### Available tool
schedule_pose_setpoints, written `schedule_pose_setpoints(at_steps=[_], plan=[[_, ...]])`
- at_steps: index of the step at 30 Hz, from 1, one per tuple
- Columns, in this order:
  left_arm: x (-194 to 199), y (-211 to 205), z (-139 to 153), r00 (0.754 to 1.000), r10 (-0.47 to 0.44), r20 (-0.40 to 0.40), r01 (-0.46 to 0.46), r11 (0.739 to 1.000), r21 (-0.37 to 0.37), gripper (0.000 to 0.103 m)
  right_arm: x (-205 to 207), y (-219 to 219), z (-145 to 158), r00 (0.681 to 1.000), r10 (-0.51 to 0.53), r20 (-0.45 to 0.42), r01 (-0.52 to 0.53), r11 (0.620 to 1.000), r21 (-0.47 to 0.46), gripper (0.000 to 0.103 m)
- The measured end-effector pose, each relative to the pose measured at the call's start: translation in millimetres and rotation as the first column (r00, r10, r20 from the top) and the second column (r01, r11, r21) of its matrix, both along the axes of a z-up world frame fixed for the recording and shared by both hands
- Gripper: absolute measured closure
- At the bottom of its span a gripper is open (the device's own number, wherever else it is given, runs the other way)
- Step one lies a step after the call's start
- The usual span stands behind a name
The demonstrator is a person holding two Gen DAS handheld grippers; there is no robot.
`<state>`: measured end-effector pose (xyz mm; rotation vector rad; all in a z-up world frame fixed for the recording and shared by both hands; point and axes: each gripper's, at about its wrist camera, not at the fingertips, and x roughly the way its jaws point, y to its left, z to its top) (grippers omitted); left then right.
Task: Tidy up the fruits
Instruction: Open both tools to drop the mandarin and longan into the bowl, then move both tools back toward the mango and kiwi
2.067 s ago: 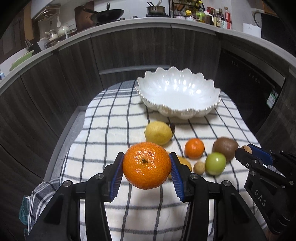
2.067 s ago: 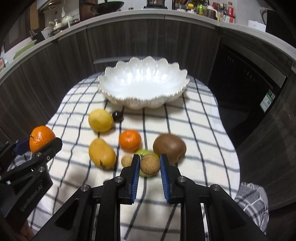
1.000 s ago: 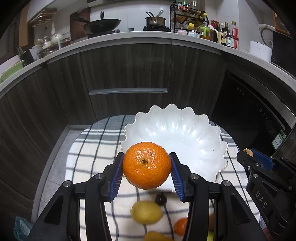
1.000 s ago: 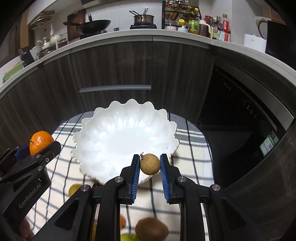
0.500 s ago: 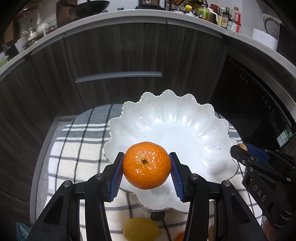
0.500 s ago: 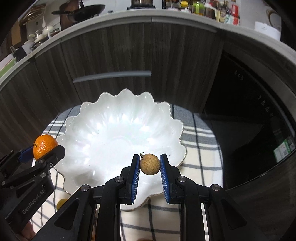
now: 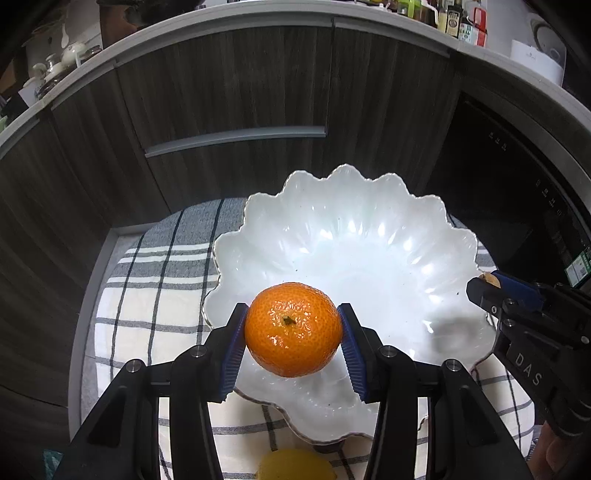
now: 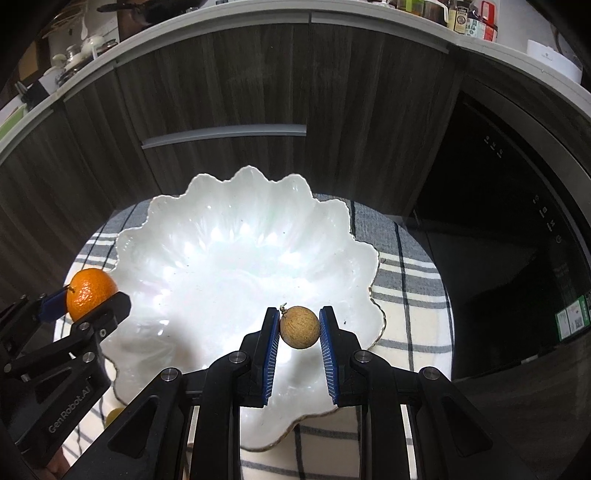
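While both tools hover over my white bowl (image 7: 369, 254), left gripper (image 7: 293, 345) clamps the orange (image 7: 293, 328), right gripper (image 8: 299, 341) pinches a small tan fruit (image 8: 299, 326).

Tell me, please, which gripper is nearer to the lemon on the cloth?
Left. The left gripper, holding the orange, hangs over the bowl's near rim, just beyond the lemon. The right gripper sits further right over the bowl.

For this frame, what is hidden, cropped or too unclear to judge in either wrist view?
- Yellow fruit: left wrist view, cut off by the bottom edge and the left gripper.
- Other fruits on the cloth: out of frame or behind the gripper bodies.
- Bottle labels on the counter: too small.
- How high the orange and small brown fruit hang above the white bowl.
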<state>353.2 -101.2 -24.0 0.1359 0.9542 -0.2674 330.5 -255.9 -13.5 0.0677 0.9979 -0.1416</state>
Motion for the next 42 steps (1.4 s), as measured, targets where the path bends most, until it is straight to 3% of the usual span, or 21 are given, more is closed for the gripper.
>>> schedule_pose_setpoints(at_steps=[4,6,8,10,13,15,17,30,42], plan=[[-1,-1,-3,1.000,0.000,-0.007,0.000,1.000,0.018,0.054,2,-1,-7,1.000,-0.002,-0.011,0.002,1.000,0.002,0.080],[-3,-1,-1,1.000,0.004,0.017,-0.004,0.999,0.034,0.044,1,-1,-8,1.000,-0.006,-0.007,0.006,1.000,-0.004,0.077],[-5,-2,2,0.999,0.015,0.045,-0.018,0.998,0.057,0.034,-1,-1,-6,1.000,-0.008,0.005,0.008,1.000,-0.018,0.065],[-6,-1,6,0.998,0.022,0.058,-0.025,0.998,0.060,0.029,-3,-2,-3,0.999,-0.021,0.026,0.022,0.999,-0.037,0.043],[-8,1,11,0.997,0.026,0.075,-0.032,0.997,0.070,0.024,-7,-6,4,0.997,-0.048,0.056,0.051,0.997,-0.057,0.034],[-11,1,15,0.995,0.038,0.095,-0.045,0.996,0.081,0.015,-8,-8,7,0.996,-0.062,0.062,0.066,0.996,-0.067,0.033],[-17,4,21,0.992,0.045,0.117,-0.054,0.996,0.076,0.013,-10,-9,10,0.995,-0.074,0.065,0.079,0.994,-0.074,0.033],[-64,12,41,0.985,0.029,0.169,-0.039,0.997,0.059,0.011,-55,-4,36,0.987,-0.081,0.141,0.094,0.991,-0.092,0.031],[-116,15,40,0.983,0.018,0.183,-0.027,0.998,0.052,0.011,-104,-1,45,0.980,-0.091,0.177,0.110,0.989,-0.100,0.031]])
